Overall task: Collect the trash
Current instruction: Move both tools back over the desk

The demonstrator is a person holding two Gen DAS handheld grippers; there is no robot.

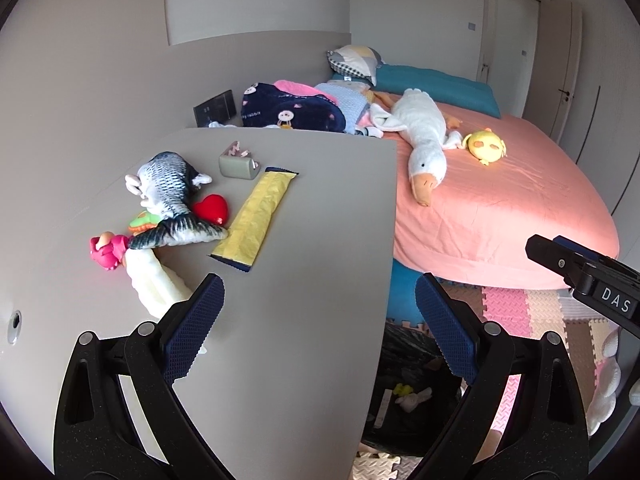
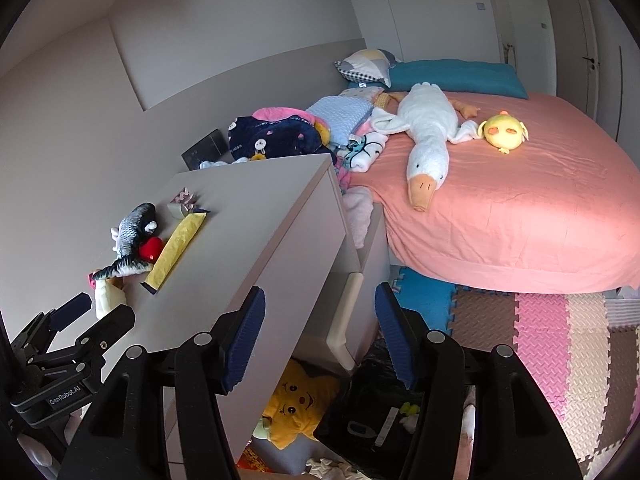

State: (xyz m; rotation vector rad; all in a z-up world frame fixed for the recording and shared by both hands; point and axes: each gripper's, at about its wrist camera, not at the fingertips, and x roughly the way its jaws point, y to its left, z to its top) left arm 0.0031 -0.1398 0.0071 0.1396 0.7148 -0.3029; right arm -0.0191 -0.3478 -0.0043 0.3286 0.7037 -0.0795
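Note:
A long yellow wrapper (image 1: 254, 219) lies flat on the grey cabinet top (image 1: 312, 240), also seen in the right wrist view (image 2: 176, 247). A small crumpled grey-green packet (image 1: 239, 164) sits behind it. A black trash bag (image 1: 412, 392) with some scraps inside stands on the floor below the cabinet's edge, also in the right wrist view (image 2: 376, 412). My left gripper (image 1: 318, 312) is open and empty, over the cabinet's near edge. My right gripper (image 2: 320, 336) is open and empty, above the bag and cabinet corner.
A plush fish (image 1: 168, 196), a red heart (image 1: 212, 208), a pink toy (image 1: 106, 252) and a cream toy (image 1: 156, 288) lie on the cabinet. A bed (image 2: 520, 208) with a goose plush (image 2: 428, 136) stands right. A yellow plush (image 2: 296, 404) sits under the cabinet. Foam mats (image 2: 552, 332) cover the floor.

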